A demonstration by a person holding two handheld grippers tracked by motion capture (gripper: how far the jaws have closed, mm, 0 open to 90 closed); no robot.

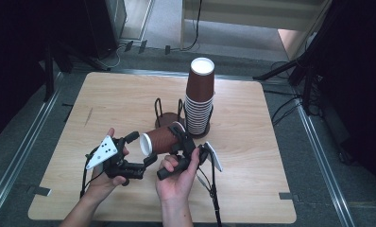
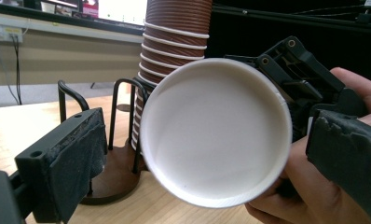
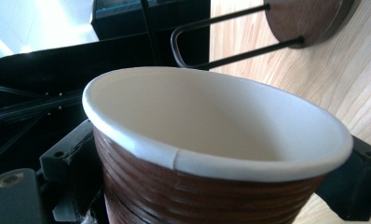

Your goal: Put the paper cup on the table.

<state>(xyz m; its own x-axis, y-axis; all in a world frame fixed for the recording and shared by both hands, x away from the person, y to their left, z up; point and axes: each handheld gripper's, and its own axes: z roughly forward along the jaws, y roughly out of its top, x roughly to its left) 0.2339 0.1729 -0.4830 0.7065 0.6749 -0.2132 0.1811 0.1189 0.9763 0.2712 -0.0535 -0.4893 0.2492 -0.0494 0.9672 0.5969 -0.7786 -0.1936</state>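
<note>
Paper cup [image 1: 161, 140] lies on its side above the worktop [image 1: 252, 142], gripped round its body by the right claw [image 1: 182, 140]; its open mouth faces the left claw [image 1: 140, 147], which stands open just beside the rim.

- Left gripper [image 1: 140, 147] sits low in the left hand [image 1: 106, 177], jaws spread wide apart (pads pressing on nothing), pointing toward the right one.
- Right gripper [image 1: 181, 137] is gripped in the right hand [image 1: 179, 177], jaws clamped shut on what they carry.
- Both forearms come in from the bottom edge, hands close together.
</note>
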